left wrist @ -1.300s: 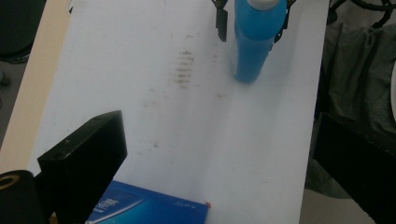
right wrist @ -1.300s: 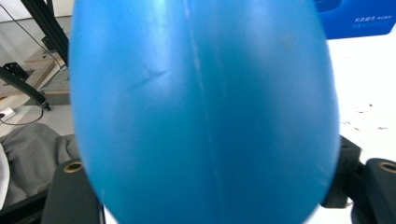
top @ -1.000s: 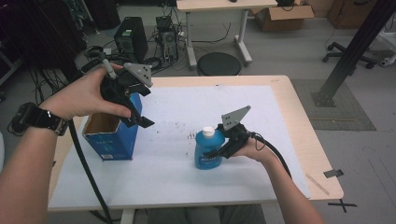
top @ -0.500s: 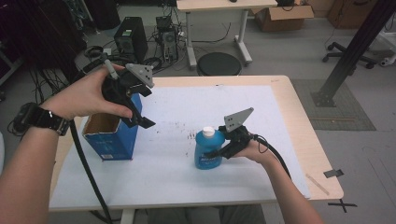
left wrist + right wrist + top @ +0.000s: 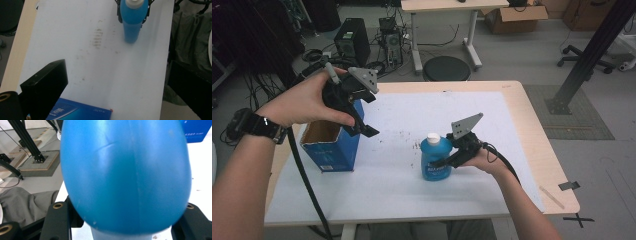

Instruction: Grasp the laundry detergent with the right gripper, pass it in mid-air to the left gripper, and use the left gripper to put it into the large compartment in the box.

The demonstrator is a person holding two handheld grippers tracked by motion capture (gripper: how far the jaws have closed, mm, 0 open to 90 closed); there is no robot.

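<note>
Nearest the person, the right gripper has just been closing its black jaws, and they now clamp both sides of the translucent blue plastic bottle with a white cap, which stands upright on the white sheet covering the wooden table; blue liquid fills it nearly to the neck. In the right gripper view the blue body bulges between the two jaws, touching both. At about nine o'clock from the bottle, well apart, stands the open-topped blue cardboard box, whose brown inside I cannot see to the bottom. The left gripper hovers over the box's right wall with its jaws spread wide and nothing between them. From the bottle toward twelve o'clock the sheet runs bare, faintly smudged, to the far table edge. Beyond, on the floor, a round black stool and a black computer tower stand.
</note>
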